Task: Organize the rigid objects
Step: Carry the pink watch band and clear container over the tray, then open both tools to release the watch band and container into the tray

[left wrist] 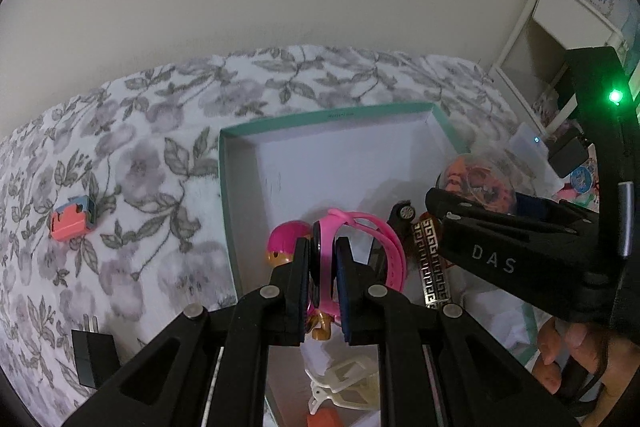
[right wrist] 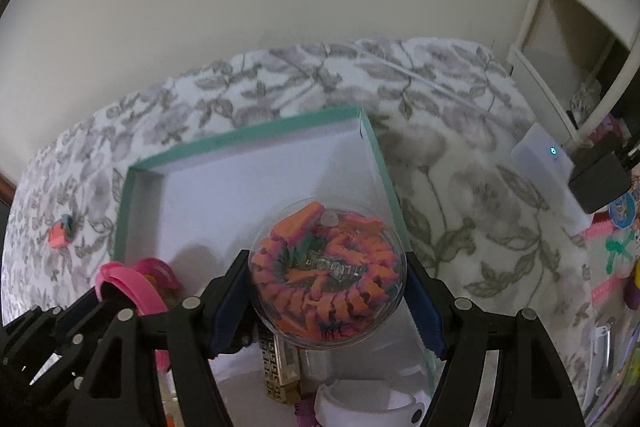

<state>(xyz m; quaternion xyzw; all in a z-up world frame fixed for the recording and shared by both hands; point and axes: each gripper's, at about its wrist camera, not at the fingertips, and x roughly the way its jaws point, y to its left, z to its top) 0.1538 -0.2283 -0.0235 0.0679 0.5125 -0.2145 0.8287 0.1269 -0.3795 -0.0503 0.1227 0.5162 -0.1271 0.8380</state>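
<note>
A teal-rimmed white box (left wrist: 325, 118) lies on a floral bedspread. My left gripper (left wrist: 323, 267) is shut on a pink watch (left wrist: 372, 239), held above the box's near left part, over a pink-haired toy figure (left wrist: 289, 241). My right gripper (right wrist: 327, 287) is shut on a clear round capsule (right wrist: 327, 275) that holds an orange segmented toy, above the box's (right wrist: 236, 141) near right side. In the left wrist view the right gripper (left wrist: 472, 215) shows at the right with the capsule (left wrist: 476, 179). The pink watch (right wrist: 128, 283) also shows at lower left in the right wrist view.
In the box lie a gold patterned case (left wrist: 431, 263), a toy car (left wrist: 404, 217), a cream hair claw (left wrist: 348, 383) and a white ring-shaped thing (right wrist: 368, 403). A coral and blue block (left wrist: 72, 219) and a black plug (left wrist: 94, 355) lie on the bedspread left. A white device (right wrist: 548, 167) sits right.
</note>
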